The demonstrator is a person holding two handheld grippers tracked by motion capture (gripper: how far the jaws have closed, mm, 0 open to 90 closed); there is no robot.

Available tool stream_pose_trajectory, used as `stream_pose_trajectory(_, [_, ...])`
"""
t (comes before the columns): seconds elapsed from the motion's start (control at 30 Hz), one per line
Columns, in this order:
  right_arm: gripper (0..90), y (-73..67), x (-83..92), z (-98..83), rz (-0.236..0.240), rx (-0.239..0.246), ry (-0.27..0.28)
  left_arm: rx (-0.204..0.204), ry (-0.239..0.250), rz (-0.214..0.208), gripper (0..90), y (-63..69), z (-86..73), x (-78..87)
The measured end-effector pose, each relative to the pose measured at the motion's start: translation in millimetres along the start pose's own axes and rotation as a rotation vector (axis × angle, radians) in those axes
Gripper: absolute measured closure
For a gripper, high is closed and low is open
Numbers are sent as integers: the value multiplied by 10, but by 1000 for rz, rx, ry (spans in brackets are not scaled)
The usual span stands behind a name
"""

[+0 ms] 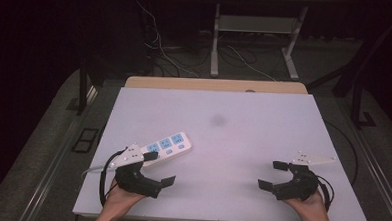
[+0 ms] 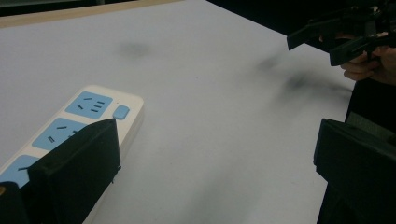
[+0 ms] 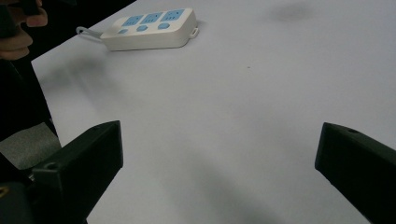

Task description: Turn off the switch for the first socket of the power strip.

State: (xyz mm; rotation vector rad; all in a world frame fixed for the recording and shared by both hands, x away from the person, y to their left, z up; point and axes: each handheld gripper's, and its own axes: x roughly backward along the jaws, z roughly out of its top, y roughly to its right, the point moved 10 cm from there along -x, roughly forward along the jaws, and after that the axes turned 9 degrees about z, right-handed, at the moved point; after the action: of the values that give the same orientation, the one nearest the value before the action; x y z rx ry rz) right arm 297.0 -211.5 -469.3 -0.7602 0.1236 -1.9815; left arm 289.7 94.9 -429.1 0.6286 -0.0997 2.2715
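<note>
A white power strip [image 1: 165, 144] with three blue sockets and blue buttons lies on the white table [image 1: 232, 142], left of centre, its cord trailing left. My left gripper [image 1: 160, 169] stands open just in front of the strip, nothing between its jaws. In the left gripper view the power strip [image 2: 70, 126] lies beside and partly behind the left jaw, and the left gripper [image 2: 217, 154] is wide open. My right gripper [image 1: 271, 175] is open near the front right of the table, holding nothing. The right gripper view has the power strip [image 3: 149, 28] far off beyond the right gripper [image 3: 219, 154].
A faint dark smudge [image 1: 217, 120] marks the table's middle. A wooden strip [image 1: 215, 85] runs along the back edge. Cables and desk legs [image 1: 215, 46] stand on the floor behind. The other gripper [image 2: 336, 35] is at the top right of the left gripper view.
</note>
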Motion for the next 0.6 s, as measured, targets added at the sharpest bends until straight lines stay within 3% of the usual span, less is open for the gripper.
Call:
stream_pose_trajectory(0.33, [7, 2, -4, -10, -1, -2, -3, 9, -51, 5, 0, -115, 2, 28])
stream_pose_trajectory(0.6, [7, 2, -3, -10, -3, 1, -2, 9, -62, 13, 0, -206, 58, 80])
